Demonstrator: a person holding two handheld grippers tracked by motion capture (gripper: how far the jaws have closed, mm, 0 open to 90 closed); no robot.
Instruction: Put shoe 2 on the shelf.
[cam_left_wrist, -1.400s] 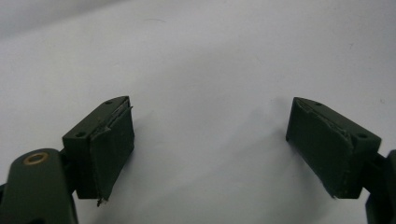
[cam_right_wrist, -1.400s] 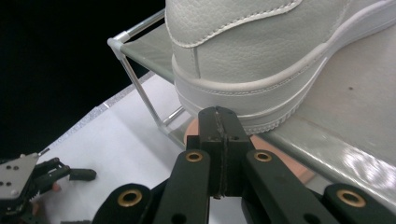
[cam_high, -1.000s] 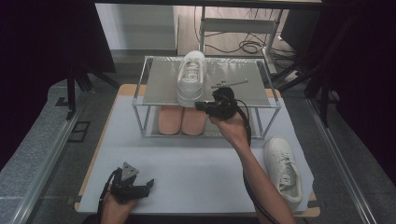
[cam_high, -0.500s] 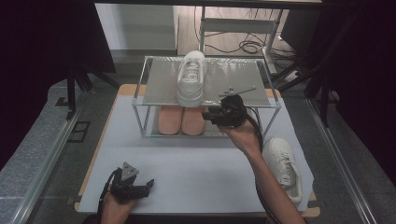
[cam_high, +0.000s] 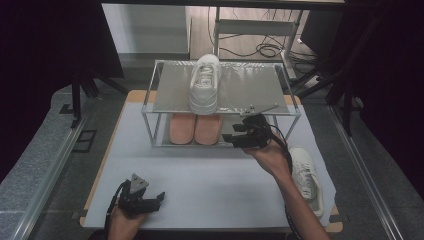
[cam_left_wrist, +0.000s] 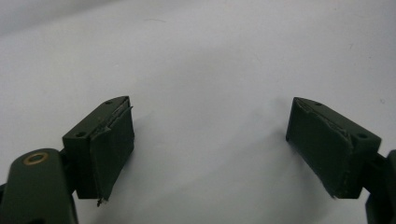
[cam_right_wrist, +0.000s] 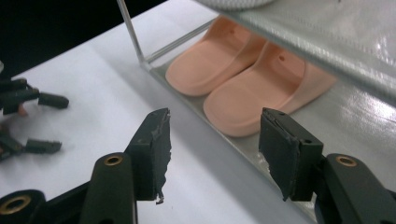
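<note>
The right claw (cam_high: 239, 136) is apart with nothing between its jaws, and they have just been opening. It hangs in front of the low shelf of the rack (cam_high: 161, 95), near the rack's right front leg. In the right gripper view the 2 peach slippers (cam_right_wrist: 243, 79) show just past its jaws, under the top shelf. The shoe that still needs a place looks like the white sneaker on the surface (cam_high: 305, 172). It lies at the right edge of the white surface (cam_high: 200, 175), behind the right claw and on the far side of the person's right wrist, toward the person. Its long side runs from front to back, much like the other white sneaker on the rack's top shelf (cam_high: 205, 82). The right claw is much nearer to it than the left claw (cam_high: 156, 199), so I think the right hand should pull back and turn to the right to reach it. The left claw is apart too, with only bare surface between its jaws in the left gripper view. It rests low at the near left edge, well apart from both sneakers. 1 second ago the right claw was up at the top shelf, right beside the sneaker there. Now it is lower and closer to the person, and that sneaker stands alone on top. The left claw is in the same spot.
</note>
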